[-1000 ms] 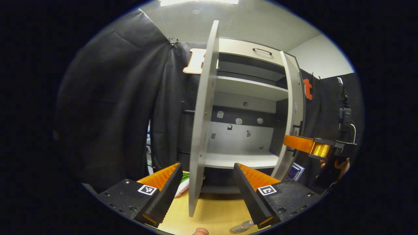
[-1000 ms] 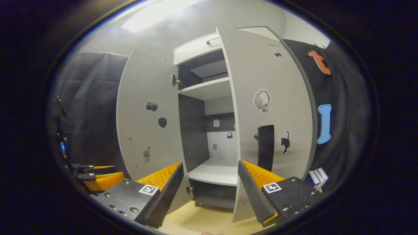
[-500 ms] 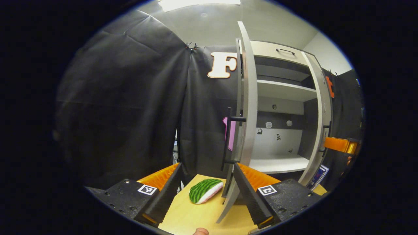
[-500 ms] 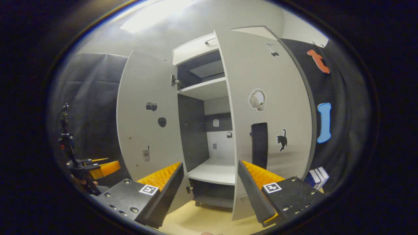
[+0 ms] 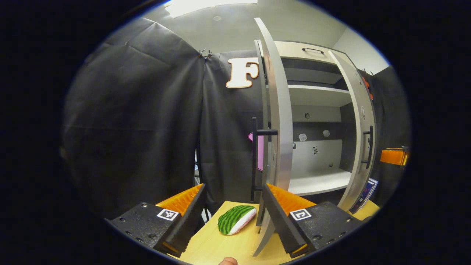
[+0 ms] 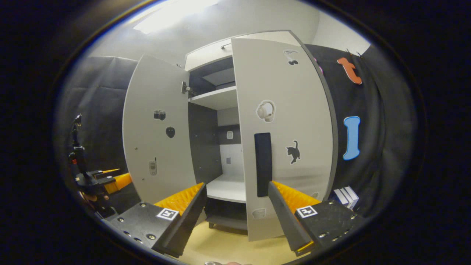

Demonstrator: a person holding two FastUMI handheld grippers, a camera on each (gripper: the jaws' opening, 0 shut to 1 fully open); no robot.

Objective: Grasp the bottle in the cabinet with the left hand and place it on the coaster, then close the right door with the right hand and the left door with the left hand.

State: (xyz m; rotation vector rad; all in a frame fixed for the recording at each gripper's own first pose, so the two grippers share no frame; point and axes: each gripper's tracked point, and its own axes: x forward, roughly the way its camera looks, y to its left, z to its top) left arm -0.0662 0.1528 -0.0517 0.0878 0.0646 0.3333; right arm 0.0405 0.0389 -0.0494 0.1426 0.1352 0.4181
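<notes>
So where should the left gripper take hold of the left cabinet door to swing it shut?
Take the long black vertical bar handle on the grey left cabinet door, around mid-height. It stands off the door's outer face on short posts, leaving a gap for a finger. Come from the outer side, where the open left gripper already is; the door shows edge-on, so pushing the panel may also work.

Pale grey cabinet doors (image 6: 283,121) with black handles (image 6: 262,164), dark grey panels inside the cabinet (image 5: 316,110), white shelves (image 5: 318,181); a green-striped watermelon-slice toy (image 5: 235,219), white underneath, on the light wooden desk (image 5: 224,244).
</notes>
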